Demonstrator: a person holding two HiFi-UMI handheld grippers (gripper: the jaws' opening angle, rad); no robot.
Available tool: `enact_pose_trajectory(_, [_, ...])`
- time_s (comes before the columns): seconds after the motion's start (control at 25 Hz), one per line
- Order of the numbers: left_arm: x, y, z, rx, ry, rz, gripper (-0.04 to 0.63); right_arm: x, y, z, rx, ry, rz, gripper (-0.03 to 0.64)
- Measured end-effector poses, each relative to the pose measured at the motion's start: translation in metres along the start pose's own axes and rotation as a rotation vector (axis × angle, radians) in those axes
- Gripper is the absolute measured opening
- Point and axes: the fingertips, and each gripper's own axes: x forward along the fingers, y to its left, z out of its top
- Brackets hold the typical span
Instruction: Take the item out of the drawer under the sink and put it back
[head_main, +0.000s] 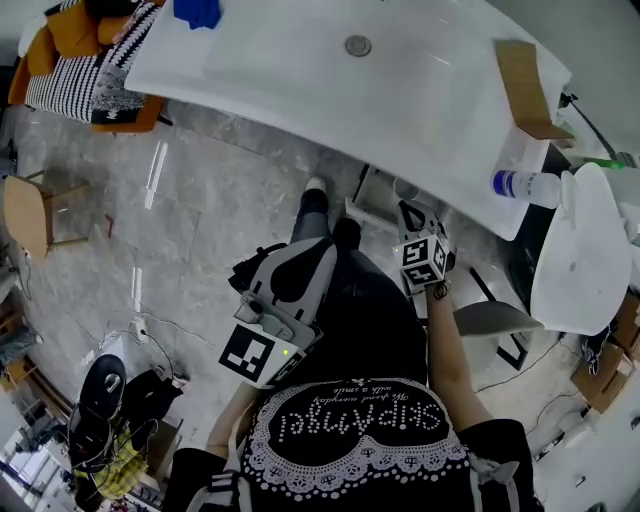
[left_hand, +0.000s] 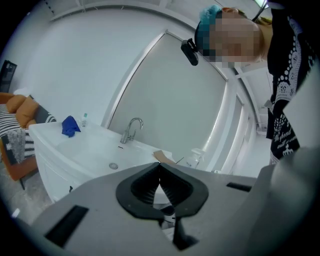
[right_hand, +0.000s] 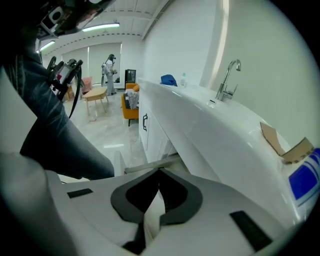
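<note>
The right gripper (right_hand: 159, 171) has its fingers clenched above the open drawer (right_hand: 150, 162); a pale sliver (right_hand: 149, 212) between them may be the item. The left gripper's (left_hand: 159, 164) fingers are clenched, empty. So thin a pinch could slip, or the hand could clip the counter (right_hand: 210, 135).

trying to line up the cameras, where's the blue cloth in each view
Head view: cloth at the top edge, on the sink.
Left gripper view: cloth at middle left, on the sink's end.
Right gripper view: cloth at upper centre, far along the sink.
Shared landmark: cardboard at the sink's other end.
</note>
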Motion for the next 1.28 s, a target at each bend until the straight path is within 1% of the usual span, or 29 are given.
enact_pose_trajectory(0.12, [0.003, -0.001, 0.005, 0.01, -0.005, -0.022, 0.005, -0.009, -0.002, 0.01, 0.021, -0.029, -0.008, 0.018])
enact_pose_trajectory(0.32, [0.012, -0.007, 0.009, 0.027, -0.007, -0.056, 0.005, -0.023, -0.013, 0.018, 0.104, -0.078, -0.037, 0.018])
enact_pose_trajectory(0.48, [0.015, -0.012, 0.013, 0.041, -0.017, -0.071, 0.005, -0.035, -0.019, 0.023, 0.128, -0.108, -0.06, 0.018])
enact_pose_trajectory(0.6, [0.017, -0.015, 0.014, 0.045, -0.016, -0.078, 0.005, -0.045, -0.024, 0.032, 0.154, -0.149, -0.076, 0.018])
enact_pose_trajectory(0.84, [0.019, -0.019, 0.017, 0.062, -0.021, -0.091, 0.005, -0.062, -0.028, 0.048, 0.157, -0.206, -0.101, 0.018])
enact_pose_trajectory(0.96, [0.02, -0.025, 0.018, 0.075, -0.025, -0.103, 0.005, -0.075, -0.031, 0.052, 0.174, -0.236, -0.118, 0.018])
enact_pose_trajectory(1.28, [0.021, -0.034, 0.024, 0.078, -0.056, -0.12, 0.005, -0.124, -0.051, 0.076, 0.274, -0.38, -0.19, 0.018])
